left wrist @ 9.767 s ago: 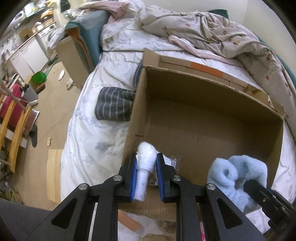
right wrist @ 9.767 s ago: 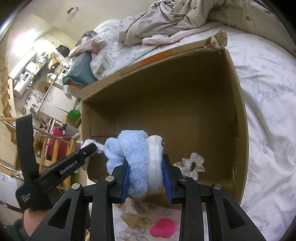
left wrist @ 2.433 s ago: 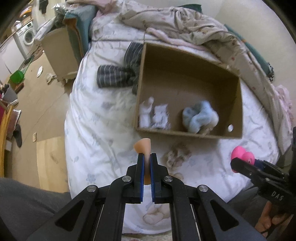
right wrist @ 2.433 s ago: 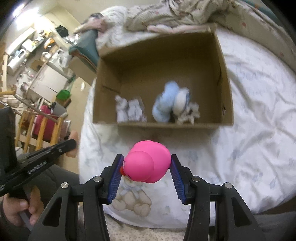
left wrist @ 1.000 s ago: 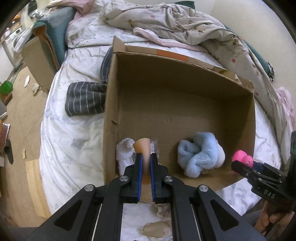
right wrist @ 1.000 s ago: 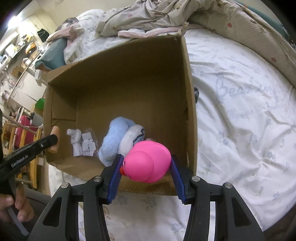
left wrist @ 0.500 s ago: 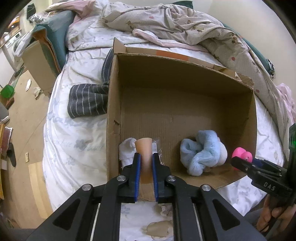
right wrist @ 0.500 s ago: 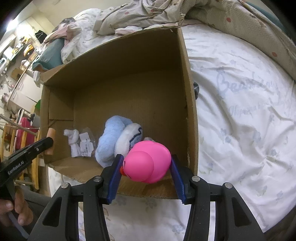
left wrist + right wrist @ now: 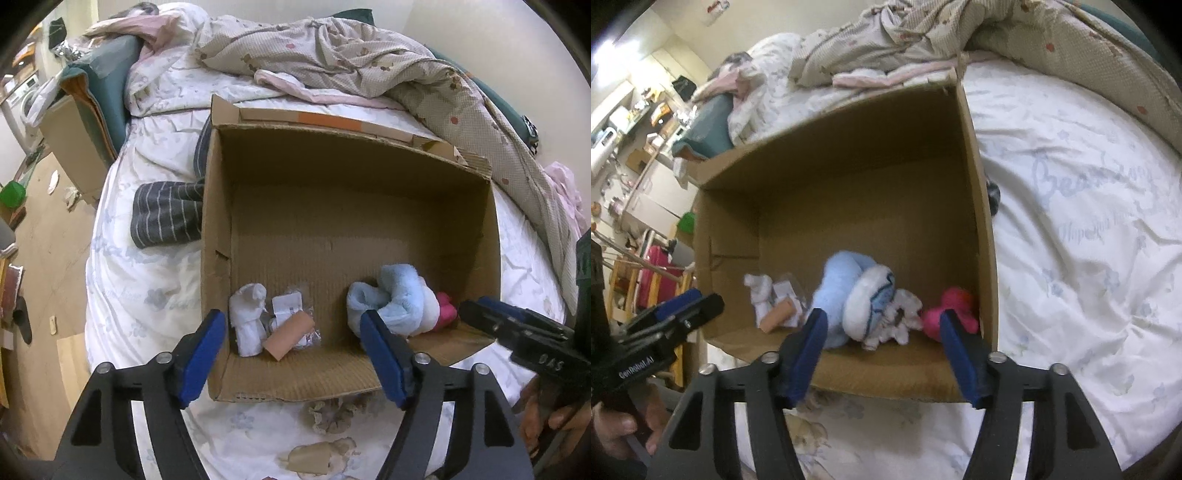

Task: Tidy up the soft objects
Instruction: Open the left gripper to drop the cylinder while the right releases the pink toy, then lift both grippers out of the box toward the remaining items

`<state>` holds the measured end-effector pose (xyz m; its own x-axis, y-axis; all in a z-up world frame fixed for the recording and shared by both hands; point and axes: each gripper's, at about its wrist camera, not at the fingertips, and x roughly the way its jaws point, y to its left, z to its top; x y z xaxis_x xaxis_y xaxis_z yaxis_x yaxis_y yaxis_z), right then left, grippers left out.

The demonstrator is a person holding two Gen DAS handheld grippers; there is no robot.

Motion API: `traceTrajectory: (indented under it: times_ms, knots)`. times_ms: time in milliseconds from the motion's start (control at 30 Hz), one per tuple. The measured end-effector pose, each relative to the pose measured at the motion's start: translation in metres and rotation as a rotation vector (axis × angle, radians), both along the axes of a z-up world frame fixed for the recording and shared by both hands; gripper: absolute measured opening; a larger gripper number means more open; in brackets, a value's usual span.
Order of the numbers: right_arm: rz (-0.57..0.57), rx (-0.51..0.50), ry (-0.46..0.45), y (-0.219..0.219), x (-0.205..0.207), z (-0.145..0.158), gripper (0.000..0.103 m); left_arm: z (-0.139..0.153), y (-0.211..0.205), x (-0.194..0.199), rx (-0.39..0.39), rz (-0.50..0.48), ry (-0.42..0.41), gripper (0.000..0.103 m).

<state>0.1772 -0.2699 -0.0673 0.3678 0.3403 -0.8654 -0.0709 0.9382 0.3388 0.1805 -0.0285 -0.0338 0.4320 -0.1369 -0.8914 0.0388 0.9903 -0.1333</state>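
Observation:
An open cardboard box (image 9: pixel 354 162) (image 9: pixel 849 206) stands on the bed. Inside, along its near wall, lie a white sock (image 9: pixel 247 321), a small plastic packet (image 9: pixel 288 306), a tan foam piece (image 9: pixel 288 334) (image 9: pixel 777 314), a light blue plush (image 9: pixel 395 299) (image 9: pixel 846 291), a white flower scrunchie (image 9: pixel 903 319) and a pink toy (image 9: pixel 445 310) (image 9: pixel 951 308). My left gripper (image 9: pixel 293 349) is open and empty above the box's near left corner. My right gripper (image 9: pixel 882 349) is open and empty above the near right corner.
A beige scrunchie (image 9: pixel 332 413) lies on the white sheet in front of the box. A striped dark garment (image 9: pixel 166 214) lies left of the box. A rumpled quilt (image 9: pixel 369 66) is heaped behind it. The bed's left edge drops to a wooden floor (image 9: pixel 48 236).
Both grippers have opened. The tan foam piece has dropped from the left one into the box, and the pink toy has dropped from the right one into the box's right corner.

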Motion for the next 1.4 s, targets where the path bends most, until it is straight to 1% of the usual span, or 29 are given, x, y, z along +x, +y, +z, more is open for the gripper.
traceTrajectory:
  times_ms: [33,67,100,133,167,200,333,367,433,500,567,633,700,933,1000,1067,1100,1167,1333,1400]
  knots:
    - [-0.006,0.009,-0.012,0.0,0.001,0.003,0.073,0.0,0.0,0.0,0.0,0.001,-0.001,0.078]
    - [-0.016,0.017,-0.028,-0.002,0.0,0.007,0.079,0.001,0.001,-0.001,0.002,0.004,-0.004,0.079]
    - [-0.025,0.025,-0.044,-0.004,0.0,0.01,0.081,0.002,0.002,-0.001,0.006,0.01,-0.01,0.081]
    - [-0.034,0.032,-0.059,-0.005,-0.001,0.014,0.087,0.003,0.003,-0.001,0.006,0.012,-0.013,0.081]
    - [-0.045,0.038,-0.077,-0.006,-0.001,0.017,0.1,0.004,0.003,-0.002,0.004,0.015,-0.016,0.081]
    - [-0.051,0.041,-0.093,-0.007,-0.003,0.02,0.103,0.005,0.005,-0.002,0.006,0.021,-0.02,0.082]
    - [-0.069,0.058,-0.157,-0.008,-0.007,0.033,0.103,0.011,0.01,-0.006,0.01,0.04,-0.045,0.083]
    - [-0.071,0.06,-0.164,-0.008,-0.008,0.035,0.103,0.013,0.011,-0.007,0.008,0.044,-0.051,0.083]
    - [-0.07,0.053,-0.171,-0.006,-0.01,0.037,0.103,0.018,0.013,-0.011,0.009,0.049,-0.071,0.088]
    - [-0.07,0.045,-0.179,-0.003,-0.015,0.04,0.103,0.022,0.013,-0.016,0.026,0.052,-0.085,0.089]
    - [-0.063,0.038,-0.199,-0.001,-0.021,0.044,0.103,0.027,0.015,-0.022,0.029,0.048,-0.097,0.09]
    - [-0.057,0.025,-0.211,0.001,-0.026,0.047,0.103,0.031,0.017,-0.026,0.041,0.051,-0.106,0.094]
    - [-0.054,0.021,-0.215,0.001,-0.031,0.049,0.103,0.034,0.02,-0.032,0.046,0.058,-0.116,0.095]
    - [-0.049,0.0,-0.248,0.009,-0.054,0.051,0.103,0.037,0.034,-0.051,0.053,0.089,-0.099,0.095]
    - [-0.04,-0.006,-0.244,0.012,-0.06,0.05,0.103,0.033,0.035,-0.057,0.059,0.089,-0.084,0.097]
    - [-0.04,-0.002,-0.229,0.014,-0.066,0.047,0.103,0.028,0.037,-0.062,0.067,0.1,-0.065,0.097]
    - [-0.043,0.002,-0.218,0.014,-0.068,0.044,0.103,0.024,0.039,-0.066,0.06,0.105,-0.052,0.097]
    - [-0.05,0.014,-0.183,0.015,-0.073,0.037,0.103,0.02,0.04,-0.071,0.056,0.109,-0.035,0.097]
    - [-0.038,0.012,-0.107,0.023,-0.085,0.023,0.103,0.009,0.039,-0.088,0.088,0.118,-0.017,0.097]
    - [-0.028,0.011,-0.073,0.026,-0.087,0.017,0.103,0.003,0.038,-0.093,0.073,0.111,0.007,0.097]
